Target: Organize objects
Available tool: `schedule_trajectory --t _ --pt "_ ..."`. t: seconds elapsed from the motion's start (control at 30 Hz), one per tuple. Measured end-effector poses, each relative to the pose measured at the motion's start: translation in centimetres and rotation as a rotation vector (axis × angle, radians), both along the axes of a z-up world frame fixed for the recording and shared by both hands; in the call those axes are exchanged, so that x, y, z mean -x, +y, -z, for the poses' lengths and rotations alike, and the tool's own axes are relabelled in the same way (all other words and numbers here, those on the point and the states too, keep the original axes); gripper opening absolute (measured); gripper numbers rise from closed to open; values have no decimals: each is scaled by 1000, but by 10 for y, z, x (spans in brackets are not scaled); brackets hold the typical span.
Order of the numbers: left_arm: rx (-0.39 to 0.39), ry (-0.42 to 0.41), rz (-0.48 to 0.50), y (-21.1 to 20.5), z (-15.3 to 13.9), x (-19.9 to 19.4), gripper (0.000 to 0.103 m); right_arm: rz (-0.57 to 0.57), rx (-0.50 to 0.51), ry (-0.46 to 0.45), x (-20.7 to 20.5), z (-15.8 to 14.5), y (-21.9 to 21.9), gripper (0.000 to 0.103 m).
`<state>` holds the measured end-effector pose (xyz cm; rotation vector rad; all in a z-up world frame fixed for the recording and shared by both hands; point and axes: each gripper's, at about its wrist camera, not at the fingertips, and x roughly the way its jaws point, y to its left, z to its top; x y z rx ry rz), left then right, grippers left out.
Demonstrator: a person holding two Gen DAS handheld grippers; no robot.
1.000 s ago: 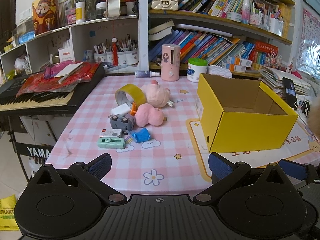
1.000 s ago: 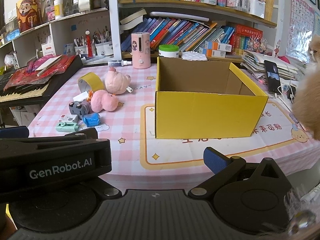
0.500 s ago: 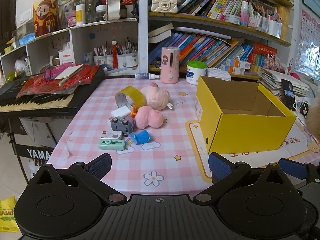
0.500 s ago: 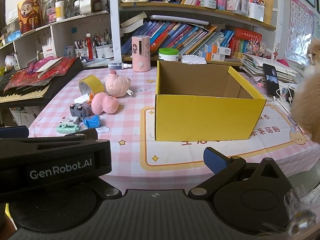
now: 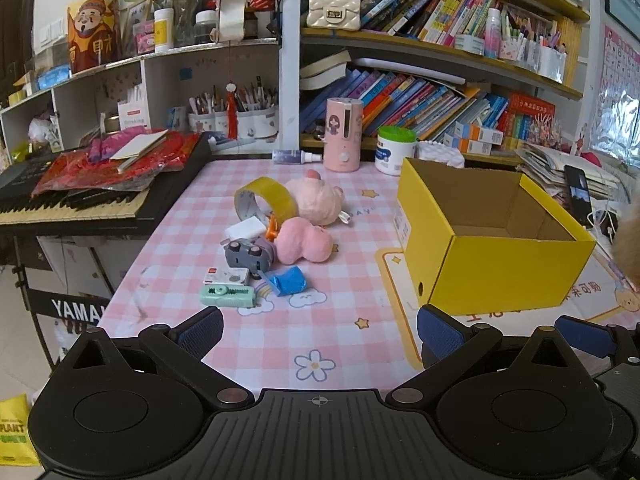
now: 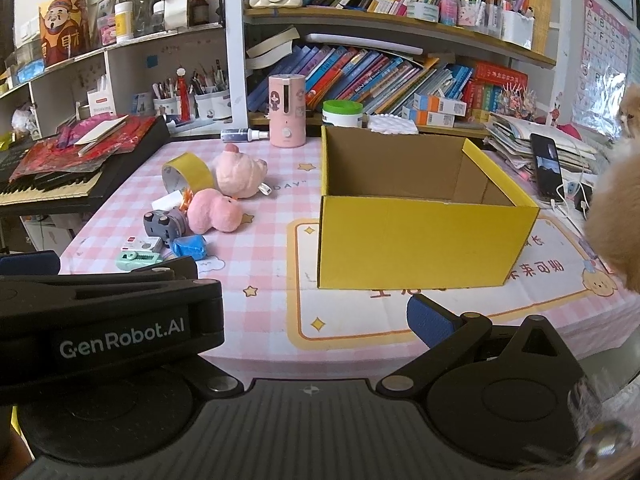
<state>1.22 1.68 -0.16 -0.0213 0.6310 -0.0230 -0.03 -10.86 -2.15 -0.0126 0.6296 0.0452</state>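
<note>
Left of yellow box: toy pile w/ mint stapler nearest, long axis crosswise, ahead-left of left claw. Left claw wide open, empty; right claw appears open, empty, facing box.

Home study: bookshelves, keyboard

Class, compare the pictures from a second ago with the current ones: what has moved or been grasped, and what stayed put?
Both views shift only slightly: the table scene sits a little lower and nearer in the frames, so the cameras seem to have eased forward. Nothing was grasped or released. The left gripper stays open and empty; the right gripper's state cannot be told. The yellow box, the plush toys and the small items beside them have not moved.
</note>
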Motion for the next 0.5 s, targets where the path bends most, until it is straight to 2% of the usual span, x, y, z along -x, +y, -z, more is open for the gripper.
schedule_trajectory --t 0.5 --pt "41 -7 -46 37 4 -7 103 -81 32 -31 -10 -4 34 102"
